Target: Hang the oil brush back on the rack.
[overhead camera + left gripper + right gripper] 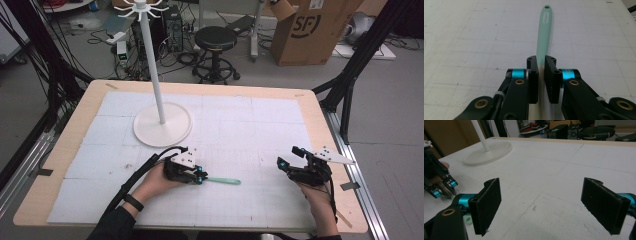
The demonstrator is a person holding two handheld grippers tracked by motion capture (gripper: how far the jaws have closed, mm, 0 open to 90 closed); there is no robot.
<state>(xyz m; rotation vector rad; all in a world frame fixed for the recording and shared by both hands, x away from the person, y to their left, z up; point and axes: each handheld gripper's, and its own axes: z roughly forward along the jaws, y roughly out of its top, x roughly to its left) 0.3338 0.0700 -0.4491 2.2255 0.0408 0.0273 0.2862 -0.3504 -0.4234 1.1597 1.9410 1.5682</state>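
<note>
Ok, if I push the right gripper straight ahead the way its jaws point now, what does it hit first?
Probably nothing soon. The right gripper stands open over bare white mat. The white stand base lies off to the left of its line, and the left gripper further left still. Depth is hard to judge.

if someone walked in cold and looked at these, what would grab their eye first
Probably the mint-green utensil lying on the white mat near the front, its near end clamped in the left gripper, with its handle stretching away toward the right. Next, the tall white stand with its round base at the table's back left. The right gripper sits wide open and empty at the front right.
</note>
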